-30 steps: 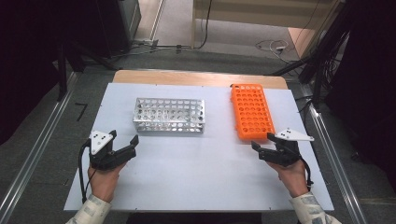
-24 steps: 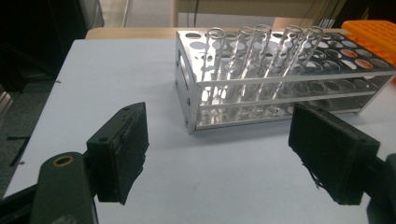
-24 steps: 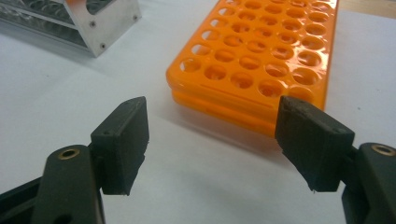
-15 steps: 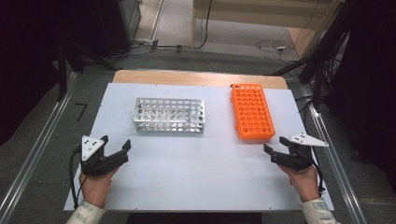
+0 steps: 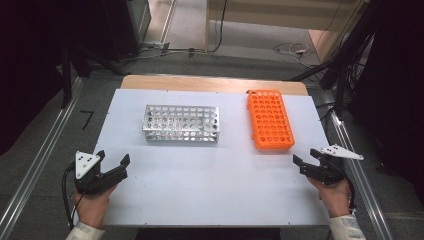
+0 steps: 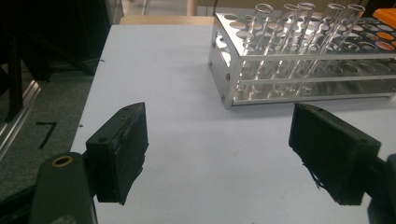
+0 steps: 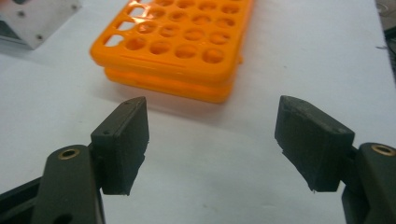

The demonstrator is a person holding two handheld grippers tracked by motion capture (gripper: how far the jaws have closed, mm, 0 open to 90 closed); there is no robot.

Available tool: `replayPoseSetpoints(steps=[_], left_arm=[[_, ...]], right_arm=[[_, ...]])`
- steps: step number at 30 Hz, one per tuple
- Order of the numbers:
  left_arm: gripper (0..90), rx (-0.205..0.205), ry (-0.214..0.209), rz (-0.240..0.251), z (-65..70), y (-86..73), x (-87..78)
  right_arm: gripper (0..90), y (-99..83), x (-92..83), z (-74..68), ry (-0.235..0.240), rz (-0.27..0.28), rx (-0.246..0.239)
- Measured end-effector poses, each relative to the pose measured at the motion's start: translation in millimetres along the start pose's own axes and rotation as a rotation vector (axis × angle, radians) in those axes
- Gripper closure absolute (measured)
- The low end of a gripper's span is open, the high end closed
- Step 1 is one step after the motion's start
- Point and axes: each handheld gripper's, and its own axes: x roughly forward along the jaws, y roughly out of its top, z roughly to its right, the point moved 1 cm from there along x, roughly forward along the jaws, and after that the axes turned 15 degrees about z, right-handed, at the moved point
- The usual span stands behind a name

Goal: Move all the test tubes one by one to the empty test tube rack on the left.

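Observation:
A metal test-tube rack (image 5: 181,123) (image 6: 299,56) stands on the white table (image 5: 210,175), with several clear glass tubes (image 6: 299,42) upright in it. To its right lies an orange plastic rack (image 5: 270,119) (image 7: 177,44) whose holes look empty. My left gripper (image 5: 114,163) (image 6: 219,154) hovers near the table's front left corner, open, nothing between its jaws. My right gripper (image 5: 306,161) (image 7: 212,144) is at the front right, just below the orange rack's near end, open and empty too.
A wooden strip (image 5: 210,83) borders the table's far edge. Metal rails (image 5: 30,175) run along both sides, with grey floor and cables (image 5: 295,50) beyond. A broad bare stretch of table lies between the two grippers.
Both hands have drawn back toward the front edge and outward, the left to the left, the right to the right. Jaws stay open.

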Motion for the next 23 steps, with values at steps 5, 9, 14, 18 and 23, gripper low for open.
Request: replayPoseSetpoints(steps=[5,9,14,18,23], left_arm=[[19.4,-0.003,0.007,-0.005,-2.9,-1.7,0.5],[19.4,-0.003,0.013,-0.012,-4.2,-3.0,1.8],[19.4,0.005,0.021,-0.029,-6.4,-6.1,4.6],[19.3,-0.018,0.031,-0.056,-10.2,-10.5,8.3],[17.7,-0.028,0.034,-0.093,-11.3,-16.4,14.4]], right_arm=[[24.6,-3.9,-2.9,9.8,-0.025,-0.004,0.019],[24.6,-4.8,-4.7,12.2,-0.032,-0.007,0.025],[24.6,-7.9,-6.3,16.4,-0.044,-0.010,0.030],[24.5,-10.6,-8.2,20.2,-0.053,-0.015,0.038],[22.2,-16.4,-8.4,23.1,-0.062,-0.040,0.049]])
